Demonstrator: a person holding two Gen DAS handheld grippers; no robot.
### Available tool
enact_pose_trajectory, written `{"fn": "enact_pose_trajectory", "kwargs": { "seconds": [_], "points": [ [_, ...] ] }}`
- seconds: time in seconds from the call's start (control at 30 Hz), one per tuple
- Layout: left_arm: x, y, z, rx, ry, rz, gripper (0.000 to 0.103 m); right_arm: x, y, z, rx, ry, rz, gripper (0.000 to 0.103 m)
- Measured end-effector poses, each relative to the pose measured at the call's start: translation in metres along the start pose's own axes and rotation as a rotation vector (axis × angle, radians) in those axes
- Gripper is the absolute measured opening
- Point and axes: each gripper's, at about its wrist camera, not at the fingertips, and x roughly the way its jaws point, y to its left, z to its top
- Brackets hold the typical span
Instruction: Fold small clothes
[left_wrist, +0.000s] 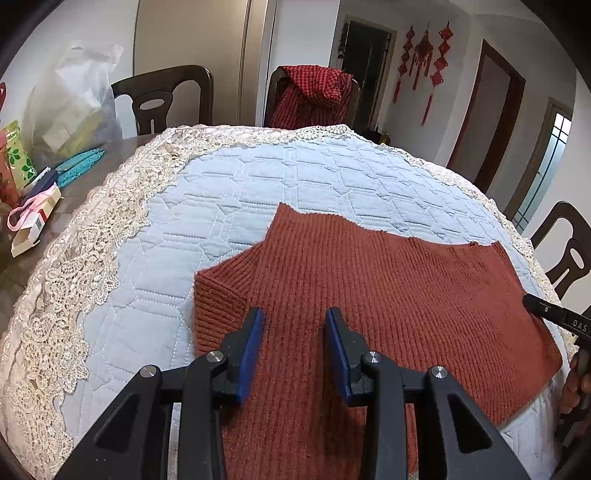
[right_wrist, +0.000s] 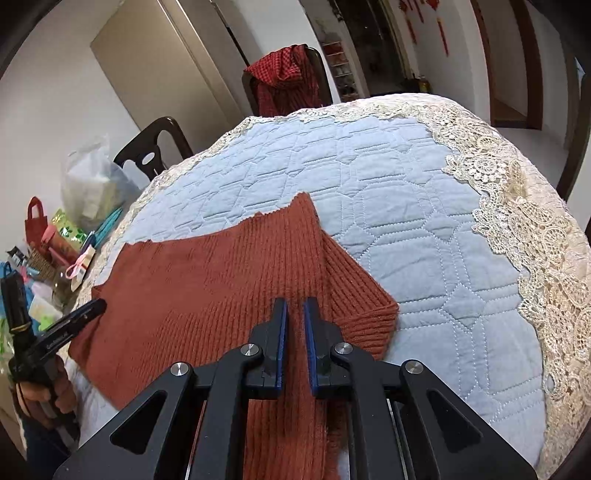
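Left tool (left_wrist: 294, 314) wide open above sweater (left_wrist: 369, 288); right tool (right_wrist: 295, 304) narrowly open, apparently empty.

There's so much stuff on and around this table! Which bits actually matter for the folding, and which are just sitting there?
Part of the job:
- rust-red ribbed sweater
- quilted blue mat it lies on
- left hand-held gripper, open
- right hand-held gripper, narrowly open

Just lying about:
- red checked garment draped on a chair
- plastic bag
- teal clothes hangers
- red wall knots

One sweater (left_wrist: 369, 288) — two tools (left_wrist: 294, 325) (right_wrist: 294, 317) — three chairs (left_wrist: 162, 99).
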Motion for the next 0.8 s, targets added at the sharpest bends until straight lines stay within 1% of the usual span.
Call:
{"fn": "enact_pose_trajectory", "kwargs": {
  "seconds": [0.07, 0.2, 0.4, 0.5, 0.63, 0.73, 0.8],
  "points": [
    [-0.003, 0.0, 0.0, 0.0, 0.0, 0.006, 0.038, -0.003, 0.001, 0.001, 0.001, 0.005, -0.005, 0.009],
    [-0.015, 0.0, 0.0, 0.0, -0.024, 0.02, 0.038, -0.014, 0.009, 0.0, -0.021, -0.006, -0.013, 0.009],
    [-0.017, -0.003, 0.005, 0.011, -0.03, 0.028, 0.038, -0.018, 0.016, -0.002, -0.046, -0.014, 0.002, 0.01],
    [-0.021, -0.008, 0.005, 0.016, -0.036, 0.012, 0.038, -0.017, 0.018, -0.003, -0.035, 0.0, 0.002, 0.01],
    [-0.033, -0.013, 0.0, 0.02, -0.043, -0.025, 0.038, -0.026, 0.023, -0.013, -0.029, 0.005, 0.015, 0.01],
    [-0.038, -0.013, -0.01, 0.018, -0.043, -0.04, 0.038, -0.033, 0.027, -0.024, -0.04, 0.012, 0.02, 0.014],
    [-0.032, -0.011, -0.017, 0.025, -0.026, -0.04, 0.038, -0.034, 0.027, -0.032, -0.053, 0.018, 0.013, 0.015]
  ]
}}
